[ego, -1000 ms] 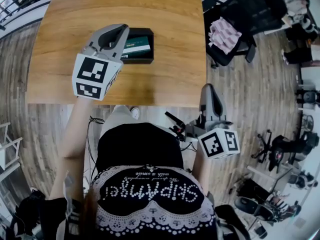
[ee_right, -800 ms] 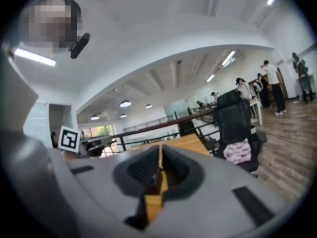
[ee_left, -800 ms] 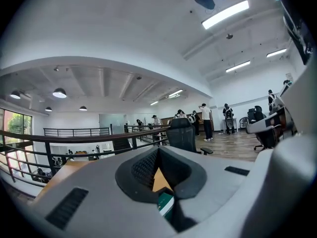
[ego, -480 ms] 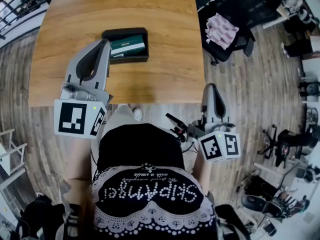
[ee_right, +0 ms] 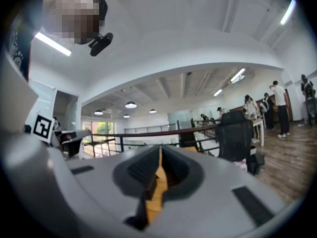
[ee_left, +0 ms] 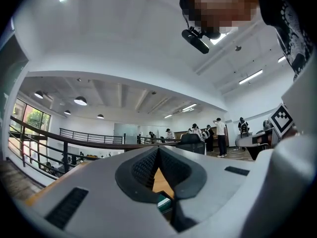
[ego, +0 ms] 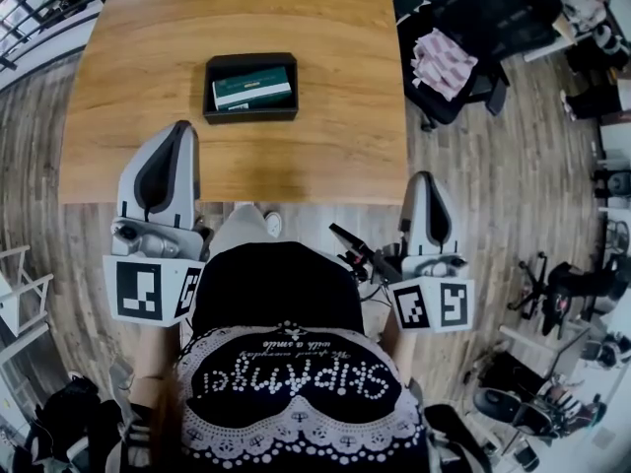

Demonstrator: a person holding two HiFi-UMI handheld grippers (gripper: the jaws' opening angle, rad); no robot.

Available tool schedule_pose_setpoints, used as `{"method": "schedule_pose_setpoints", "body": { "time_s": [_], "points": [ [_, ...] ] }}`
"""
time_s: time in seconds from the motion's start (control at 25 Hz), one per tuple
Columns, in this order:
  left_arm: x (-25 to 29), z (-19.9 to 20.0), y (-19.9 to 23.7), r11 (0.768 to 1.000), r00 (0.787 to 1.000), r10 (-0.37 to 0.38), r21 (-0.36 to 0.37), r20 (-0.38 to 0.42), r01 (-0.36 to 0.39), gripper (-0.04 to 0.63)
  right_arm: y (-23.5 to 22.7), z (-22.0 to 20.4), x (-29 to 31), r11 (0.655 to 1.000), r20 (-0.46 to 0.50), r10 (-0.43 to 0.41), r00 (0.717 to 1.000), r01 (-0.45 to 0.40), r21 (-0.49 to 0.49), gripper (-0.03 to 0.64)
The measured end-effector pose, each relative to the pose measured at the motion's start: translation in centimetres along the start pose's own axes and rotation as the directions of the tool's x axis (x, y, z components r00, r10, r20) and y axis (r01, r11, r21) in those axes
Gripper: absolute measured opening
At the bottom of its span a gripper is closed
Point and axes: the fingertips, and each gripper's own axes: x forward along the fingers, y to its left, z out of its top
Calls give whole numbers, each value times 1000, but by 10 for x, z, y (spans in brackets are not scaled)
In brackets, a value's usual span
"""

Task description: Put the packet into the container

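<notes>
**Task item.** The packet (ego: 253, 87), green with a white band, lies flat inside the container (ego: 250, 115). The container is a shallow black rectangular tray and stands on the table (ego: 325, 28), left of the table's centre line and well back from the near edge. Neither claw touches the packet or the container.

**Left claw.** In the head view the left claw (ego: 180, 128) sits at the near edge of the table, on the left of the person's body, and points toward the container. It is well apart from the container. In the left gripper view the left claw (ee_left: 158, 151) has its two jaws fully together, with the ribbed pads meeting along a single line. It holds nothing. A wedge of the wooden tabletop and a sliver of green show through the opening below the pads.

**Right claw.** The right claw (ego: 426, 177) sits off the right corner of the table, over the wooden floor (ego: 473, 195), and points the same way. In the right gripper view the right claw (ee_right: 159, 155) has its jaws together and carries nothing. Only a strip of table-coloured wood shows between them.

**Surroundings.** A black chair (ego: 493, 18) stands right of the table with a pink checked cloth (ego: 442, 64) on it.
</notes>
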Motion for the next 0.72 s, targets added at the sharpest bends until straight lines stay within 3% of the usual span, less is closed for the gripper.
{"method": "schedule_pose_setpoints", "body": {
  "time_s": [0.32,0.72],
  "points": [
    [-25,-24,-3,1000,999,6,16,-53,-6,31,13,-12,-9,999,-27,32,999,-33,-29,38],
    [-41,-42,-7,999,996,31,-38,-81,-35,31,29,-32,-5,998,-76,58,995,-60,-14,38]
  ]
}}
